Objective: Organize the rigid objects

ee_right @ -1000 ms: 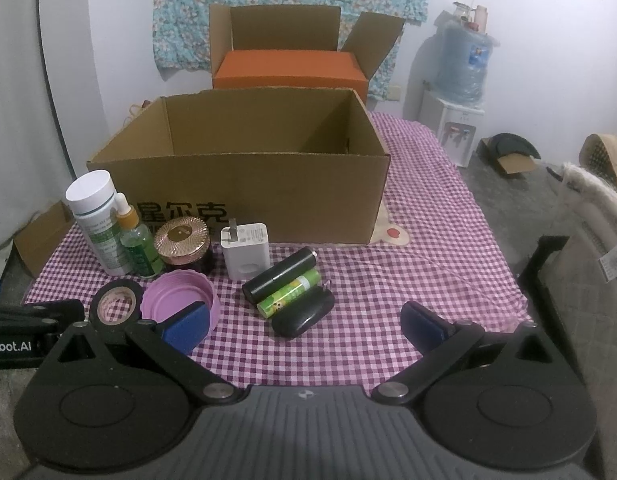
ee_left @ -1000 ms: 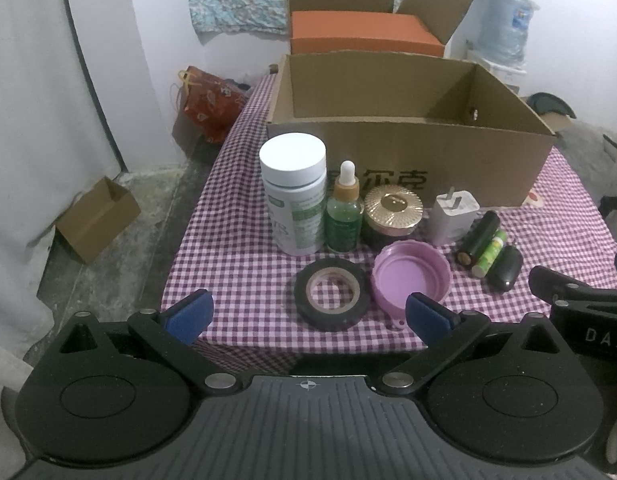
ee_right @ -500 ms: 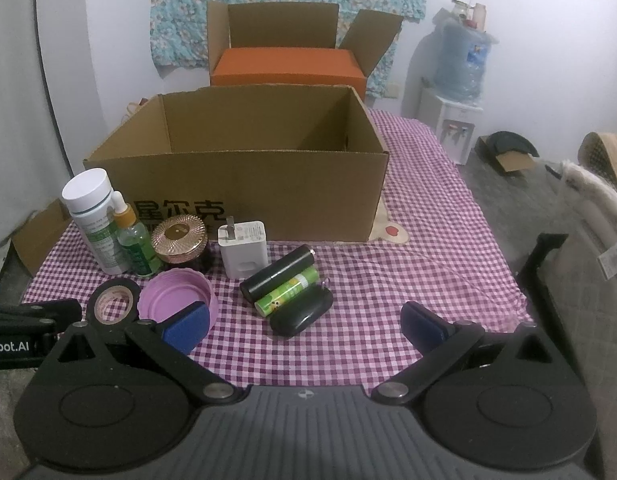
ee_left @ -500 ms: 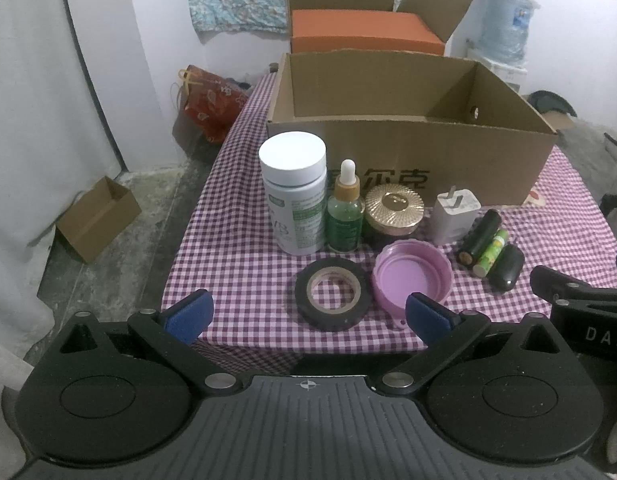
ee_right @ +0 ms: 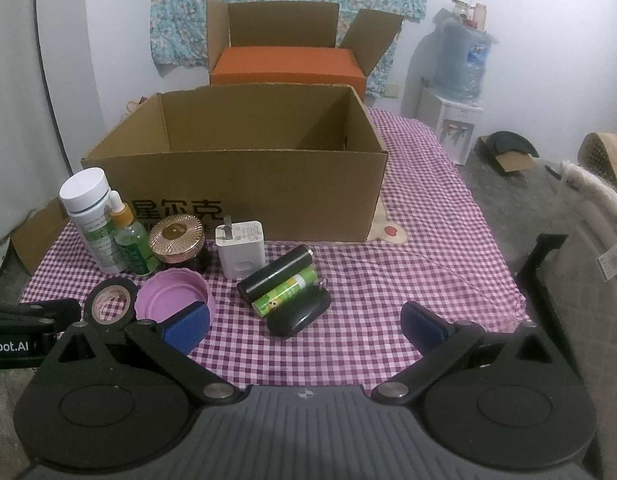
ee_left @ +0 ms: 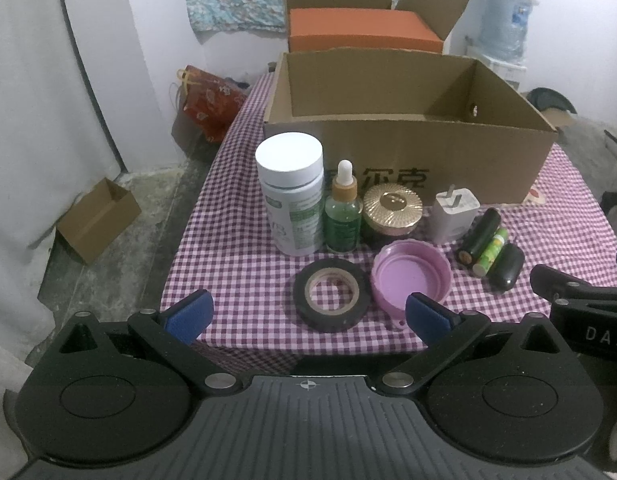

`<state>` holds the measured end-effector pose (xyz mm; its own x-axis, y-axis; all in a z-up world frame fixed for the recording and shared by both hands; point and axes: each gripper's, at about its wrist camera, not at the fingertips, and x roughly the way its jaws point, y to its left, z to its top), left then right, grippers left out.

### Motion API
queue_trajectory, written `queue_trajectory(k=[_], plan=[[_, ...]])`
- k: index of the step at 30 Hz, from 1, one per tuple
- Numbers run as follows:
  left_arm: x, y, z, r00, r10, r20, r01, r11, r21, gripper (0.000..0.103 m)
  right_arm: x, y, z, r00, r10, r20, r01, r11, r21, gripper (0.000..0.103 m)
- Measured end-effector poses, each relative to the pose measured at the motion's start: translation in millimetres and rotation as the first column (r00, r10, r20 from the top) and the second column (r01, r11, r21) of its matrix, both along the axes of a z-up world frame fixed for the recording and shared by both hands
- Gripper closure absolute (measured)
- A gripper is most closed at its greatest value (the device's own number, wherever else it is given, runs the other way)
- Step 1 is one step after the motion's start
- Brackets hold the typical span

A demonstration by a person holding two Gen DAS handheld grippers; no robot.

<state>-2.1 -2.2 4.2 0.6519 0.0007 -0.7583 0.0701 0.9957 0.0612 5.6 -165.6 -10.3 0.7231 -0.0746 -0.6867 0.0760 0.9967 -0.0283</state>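
On the checkered cloth, in front of an open cardboard box [ee_left: 408,148] [ee_right: 244,184], stand a white pill bottle [ee_left: 290,194] [ee_right: 93,220], a green dropper bottle [ee_left: 342,212] [ee_right: 132,240], a gold-lidded jar [ee_left: 392,210] [ee_right: 176,240] and a white charger [ee_left: 454,216] [ee_right: 241,250]. Nearer lie a black tape roll [ee_left: 330,300] [ee_right: 110,300], a pink lid [ee_left: 410,276] [ee_right: 174,292], a black cylinder [ee_right: 278,274], a green tube [ee_right: 286,294] and a black oval case [ee_right: 298,316]. My left gripper [ee_left: 306,316] and right gripper [ee_right: 304,326] both hang open at the near edge, holding nothing.
A second box with an orange block [ee_right: 288,68] stands behind. A water dispenser [ee_right: 460,80] is at the back right, a small carton [ee_left: 96,224] on the floor to the left, a red bag [ee_left: 210,100] by the wall. Bare cloth [ee_right: 428,240] lies right of the objects.
Both grippers have drifted very slightly; the objects have not moved and both stay open.
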Motion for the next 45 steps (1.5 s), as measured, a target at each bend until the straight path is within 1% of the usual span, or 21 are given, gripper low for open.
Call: queue_trajectory(k=[24,28,30,32,36,38,40,41,43,45], plan=[[3.8,-5.2,-2.8,1.0,-0.007,-0.015,0.007,1.0,0.009,0.0,3.3,-7.9,-4.0,1.0,-0.014,-0.005,0.014,1.0,0.011,0.0],[3.0,-6.2,-4.1,1.0,-0.023,-0.009,0.023,1.0,0.001,0.0,2.8,-12.4,-4.5,1.0,-0.02,-0.009,0.02,1.0,0.015,0.0],[0.6,-6.4,-4.0,0.999,-0.047,0.003,0.047,0.999,-0.015,0.0,1.4,-15.1,-4.7,1.0,-0.022,-0.012,0.023,1.0,0.017,0.0],[-2.7,-7.3,-4.9,0.997,-0.078,0.025,0.078,0.996,-0.033,0.0,-3.4,-21.4,-3.7,1.0,-0.029,0.009,0.028,0.999,0.035,0.0],[-6.9,-11.0,-8.7,0.987,-0.147,0.063,0.151,0.987,-0.063,0.0,-22.6,-39.2,-1.2,0.991,-0.052,0.119,0.039,0.993,0.107,0.0],[-8.5,-13.5,-10.5,0.977,-0.188,0.096,0.196,0.977,-0.082,0.0,-29.4,-47.3,-4.6,0.988,-0.035,0.153,0.017,0.993,0.119,0.0],[-8.1,-15.2,-11.4,0.968,-0.224,0.115,0.236,0.965,-0.114,0.0,-29.8,-55.6,-9.3,0.989,-0.025,0.143,0.006,0.991,0.134,0.0],[-6.9,-18.0,-11.6,0.961,-0.249,0.123,0.264,0.956,-0.129,0.001,-29.3,-61.5,-11.3,0.989,-0.032,0.142,0.009,0.987,0.162,0.0],[-3.1,-25.7,-12.0,0.949,-0.292,0.117,0.307,0.943,-0.13,0.005,-26.0,-72.1,-13.1,0.99,-0.042,0.135,0.009,0.972,0.234,0.002],[1.4,-36.4,-12.8,0.934,-0.34,0.111,0.352,0.928,-0.12,0.01,-19.2,-82.0,-15.8,0.992,-0.049,0.119,0.012,0.954,0.298,0.008]])
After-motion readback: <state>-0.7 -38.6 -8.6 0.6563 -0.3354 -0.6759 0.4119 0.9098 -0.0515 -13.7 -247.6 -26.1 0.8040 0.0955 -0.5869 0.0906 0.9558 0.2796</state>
